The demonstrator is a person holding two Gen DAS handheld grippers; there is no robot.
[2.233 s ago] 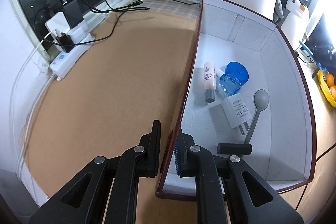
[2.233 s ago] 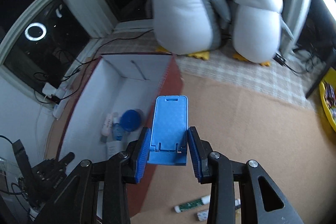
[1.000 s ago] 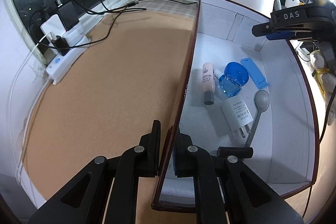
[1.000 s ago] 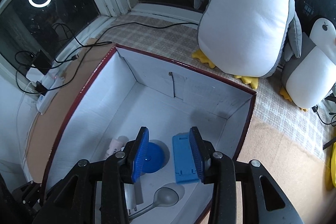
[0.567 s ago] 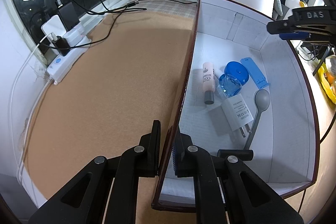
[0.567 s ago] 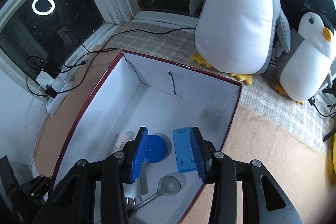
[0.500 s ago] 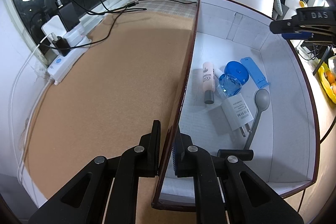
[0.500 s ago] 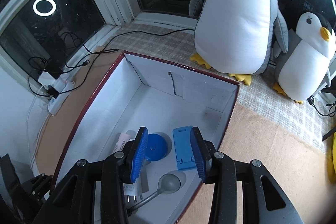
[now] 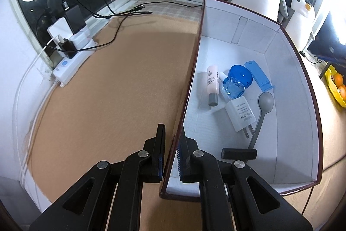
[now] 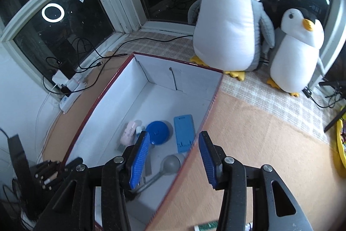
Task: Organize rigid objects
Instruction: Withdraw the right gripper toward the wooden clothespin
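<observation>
Our left tongs (image 9: 170,155) pinch the near wall of the white cardboard box (image 9: 287,70), likely to steady it on the brown tabletop (image 9: 112,88). Our right tongs (image 10: 174,157) hang spread and empty above the box's right edge. Inside lie a blue phone stand (image 10: 183,133), blue lid (image 10: 158,132), pink tube (image 9: 212,84), white charger (image 9: 242,113) and grey spoon (image 9: 262,109), gathered together.
</observation>
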